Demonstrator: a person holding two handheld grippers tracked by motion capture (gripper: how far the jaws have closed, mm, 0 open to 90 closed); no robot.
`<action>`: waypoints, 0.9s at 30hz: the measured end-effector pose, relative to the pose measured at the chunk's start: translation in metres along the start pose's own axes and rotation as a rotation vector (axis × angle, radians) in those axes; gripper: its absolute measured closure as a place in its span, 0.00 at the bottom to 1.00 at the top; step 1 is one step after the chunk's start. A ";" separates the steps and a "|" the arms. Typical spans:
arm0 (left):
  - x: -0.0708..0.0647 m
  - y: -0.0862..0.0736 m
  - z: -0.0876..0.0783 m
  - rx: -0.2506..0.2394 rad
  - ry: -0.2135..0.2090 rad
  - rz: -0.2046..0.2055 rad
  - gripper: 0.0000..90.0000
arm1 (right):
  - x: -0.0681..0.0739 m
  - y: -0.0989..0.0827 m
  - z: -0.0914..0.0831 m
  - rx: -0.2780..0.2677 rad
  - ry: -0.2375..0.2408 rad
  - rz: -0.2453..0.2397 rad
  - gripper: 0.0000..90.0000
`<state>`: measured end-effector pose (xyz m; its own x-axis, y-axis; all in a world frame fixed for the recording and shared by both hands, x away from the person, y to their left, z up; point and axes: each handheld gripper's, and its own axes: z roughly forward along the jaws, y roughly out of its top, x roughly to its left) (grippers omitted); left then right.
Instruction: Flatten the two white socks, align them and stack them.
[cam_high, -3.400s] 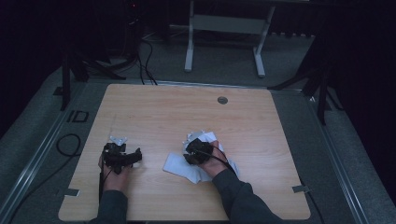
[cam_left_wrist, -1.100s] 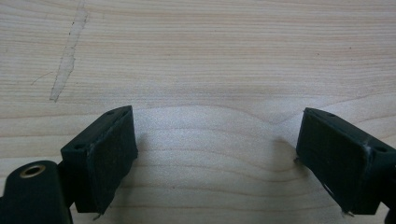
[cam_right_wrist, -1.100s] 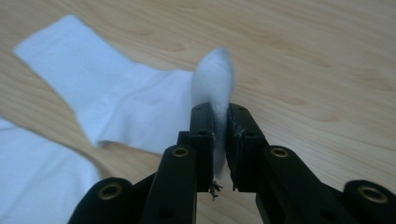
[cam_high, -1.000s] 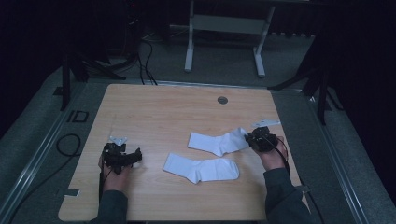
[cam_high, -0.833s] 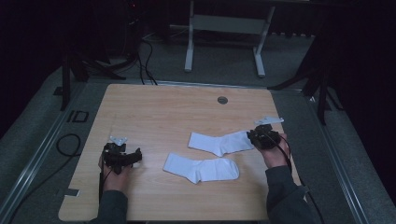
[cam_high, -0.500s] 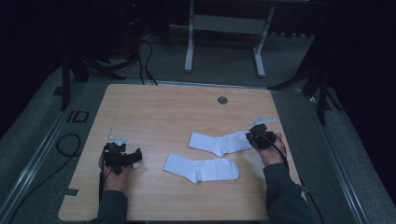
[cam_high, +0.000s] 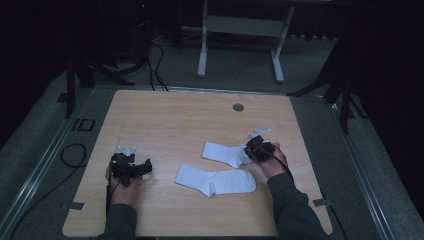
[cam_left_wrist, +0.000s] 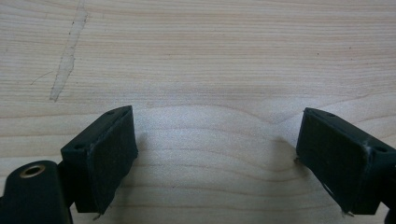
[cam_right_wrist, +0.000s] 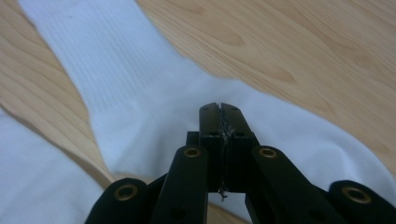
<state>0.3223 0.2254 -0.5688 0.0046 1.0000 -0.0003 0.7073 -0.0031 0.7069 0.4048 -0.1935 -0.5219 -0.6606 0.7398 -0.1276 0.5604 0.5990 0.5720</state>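
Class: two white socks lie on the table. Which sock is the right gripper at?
The farther sock, toward the table's back edge. The shut right gripper is over its right end; the nearer sock lies apart, closer to the person.

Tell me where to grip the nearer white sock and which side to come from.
Grip the nearer sock at its left end, likely the cuff, coming in from the left. It lies flat, stretched left to right, and that end faces the open left gripper across bare table.

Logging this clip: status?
Left gripper open, idle on table. Right gripper shut over far sock. Near sock flat. Nothing blocking.
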 end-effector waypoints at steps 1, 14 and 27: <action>0.000 0.000 0.000 0.000 0.000 0.000 0.13 | 0.002 0.003 0.002 0.002 0.004 -0.011 0.98; 0.000 0.000 0.000 0.000 0.000 0.000 0.13 | 0.030 0.028 0.018 -0.011 0.096 -0.158 0.91; 0.000 0.000 0.000 0.000 0.000 0.000 0.13 | 0.039 0.038 0.037 0.004 0.165 -0.237 0.66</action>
<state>0.3223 0.2254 -0.5688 0.0047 1.0000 -0.0001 0.7074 -0.0033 0.7068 0.4183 -0.1308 -0.5351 -0.8457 0.5193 -0.1234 0.3822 0.7505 0.5391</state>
